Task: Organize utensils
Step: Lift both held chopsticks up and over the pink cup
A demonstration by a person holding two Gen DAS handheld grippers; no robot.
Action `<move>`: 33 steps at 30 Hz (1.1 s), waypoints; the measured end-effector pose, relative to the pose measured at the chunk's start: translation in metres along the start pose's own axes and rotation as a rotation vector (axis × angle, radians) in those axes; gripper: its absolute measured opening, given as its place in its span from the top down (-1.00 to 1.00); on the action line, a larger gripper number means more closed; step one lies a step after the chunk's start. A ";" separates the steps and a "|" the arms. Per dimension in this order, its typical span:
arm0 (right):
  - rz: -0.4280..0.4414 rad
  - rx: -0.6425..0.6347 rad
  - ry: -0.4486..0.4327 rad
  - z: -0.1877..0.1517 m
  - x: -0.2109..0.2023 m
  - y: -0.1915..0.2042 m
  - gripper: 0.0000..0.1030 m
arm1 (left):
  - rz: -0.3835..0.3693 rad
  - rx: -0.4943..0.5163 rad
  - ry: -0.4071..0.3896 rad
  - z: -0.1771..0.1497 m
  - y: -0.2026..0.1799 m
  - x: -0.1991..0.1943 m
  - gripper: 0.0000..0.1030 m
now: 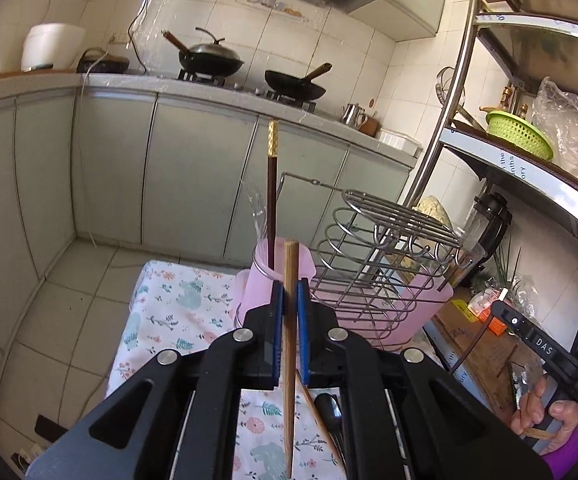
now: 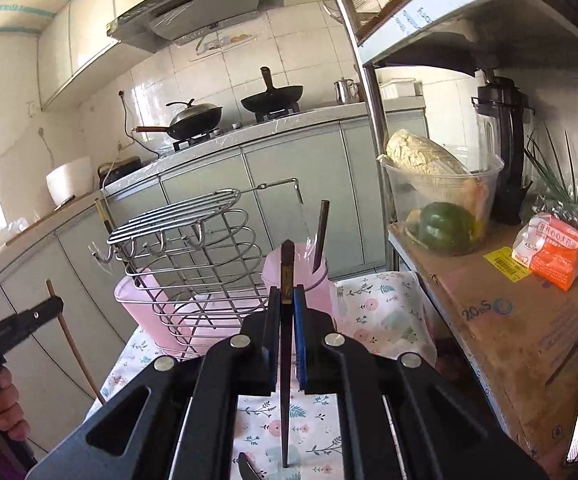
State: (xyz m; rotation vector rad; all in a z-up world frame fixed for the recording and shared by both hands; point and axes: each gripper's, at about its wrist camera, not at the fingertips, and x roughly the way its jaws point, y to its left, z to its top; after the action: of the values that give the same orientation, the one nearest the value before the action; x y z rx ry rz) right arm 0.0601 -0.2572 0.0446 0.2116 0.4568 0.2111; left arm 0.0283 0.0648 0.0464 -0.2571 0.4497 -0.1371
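My left gripper (image 1: 290, 292) is shut on a light wooden chopstick (image 1: 289, 360), held upright just in front of the pink utensil cup (image 1: 263, 276). A dark chopstick with a gold end (image 1: 272, 192) and a clear plastic utensil (image 1: 258, 210) stand in that cup. My right gripper (image 2: 287, 300) is shut on a dark chopstick (image 2: 286, 380), held upright before the same pink cup (image 2: 309, 276), where another dark utensil (image 2: 321, 236) stands. Another wooden chopstick (image 1: 317, 416) and a dark spoon (image 1: 329, 408) lie on the floral cloth (image 1: 177, 304).
A wire dish rack (image 1: 373, 264) sits in a pink basin (image 1: 425, 316) beside the cup. A metal shelf (image 2: 501, 320) to the right holds a cardboard box, a vegetable bowl (image 2: 441, 204) and a blender. Kitchen counter with woks (image 1: 209, 60) behind.
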 end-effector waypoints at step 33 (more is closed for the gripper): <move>0.115 0.069 -0.182 0.110 -0.053 -0.014 0.88 | -0.062 0.064 -0.250 0.087 -0.026 -0.042 0.88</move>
State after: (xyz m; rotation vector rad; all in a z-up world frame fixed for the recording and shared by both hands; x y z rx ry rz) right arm 0.0660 -0.3010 0.1590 0.3219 0.2717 0.2863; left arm 0.0278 0.0665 0.1459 -0.2220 0.1890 -0.1768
